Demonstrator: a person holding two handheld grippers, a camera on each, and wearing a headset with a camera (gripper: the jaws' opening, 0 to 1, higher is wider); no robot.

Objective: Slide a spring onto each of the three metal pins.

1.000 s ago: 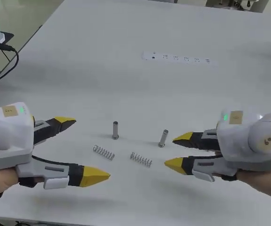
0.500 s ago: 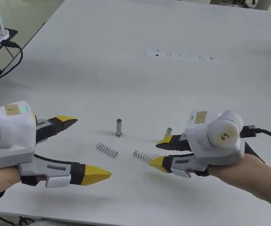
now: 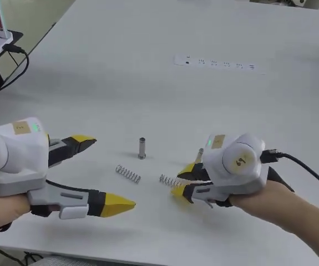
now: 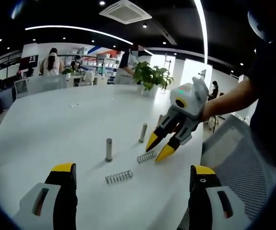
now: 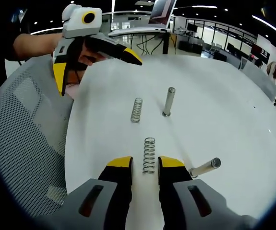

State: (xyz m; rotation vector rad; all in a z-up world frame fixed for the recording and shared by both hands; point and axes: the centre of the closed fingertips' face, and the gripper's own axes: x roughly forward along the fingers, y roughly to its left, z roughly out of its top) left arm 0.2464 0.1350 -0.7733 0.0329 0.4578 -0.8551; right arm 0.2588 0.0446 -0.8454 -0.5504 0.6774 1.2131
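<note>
The white workbench top [image 3: 148, 66] carries a white power strip [image 3: 217, 64] at its far side. Nearer the person lie two short grey metal pins and two small coiled steel-wire springs. The right gripper [image 5: 146, 162], white-bodied with yellow-tipped black jaws, is down at the surface with its jaws narrowly apart, one on either side of the near end of the right-hand spring [image 5: 149, 154]. A little clearance appears on both sides, so the spring is judged straddled but not yet clamped. This spring lies flat, its long axis running straight ahead along the jaws. The right-hand pin [image 5: 204, 167] sits just beside the right jaw, on its outer side; whether it is upright or tilted cannot be told. The left-hand spring [image 5: 137, 109] and the upright left-hand pin [image 5: 167, 101] lie farther ahead, between the two grippers. The left gripper [image 3: 109, 173] has its jaws wide apart, holds nothing, and is well apart from all four parts. The right gripper is therefore the nearer tool. The coming move calls for closing across the coil's diameter, then aligning its bore with the adjacent pin.
</note>
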